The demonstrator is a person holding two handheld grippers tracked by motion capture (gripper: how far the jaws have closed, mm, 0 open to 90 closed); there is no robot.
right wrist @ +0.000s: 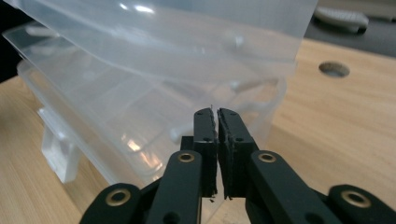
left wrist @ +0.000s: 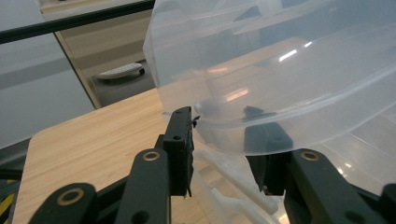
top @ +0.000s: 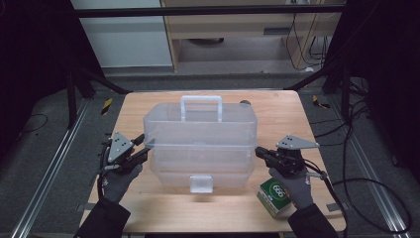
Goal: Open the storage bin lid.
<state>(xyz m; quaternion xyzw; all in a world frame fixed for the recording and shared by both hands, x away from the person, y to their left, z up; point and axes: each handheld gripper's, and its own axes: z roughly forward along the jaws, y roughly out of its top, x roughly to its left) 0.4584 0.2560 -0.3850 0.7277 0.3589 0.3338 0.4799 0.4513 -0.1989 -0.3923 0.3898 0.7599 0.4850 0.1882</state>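
Sitting square in the middle of the light wooden desk is the clear, tiered plastic storage box, its white carry handle standing up on top and a small translucent latch hanging at its front edge. In the high view the upper tiers look fanned out a little above the base.

Over on the box's left end, the left gripper has its black jaws partly open and set around the curved rim of an upper tier: in the left gripper view the near jaw stands outside the clear wall, right at the lip, and the other shows dimly through the plastic on the inner side. Whether the pads actually press on that wall, I cannot tell from here.

Across at the right end, the right gripper shows its jaws clenched almost completely together, just a hairline slit between the pads and nothing caught in it. The tips sit right at the box's right end wall, at about the middle tier; touching or just short of it, too close to call.

Each gripper is carried by a grey-gloved hand. Down by the right hand, near the desk's front corner, lies a small green and white carton, apart from the box.
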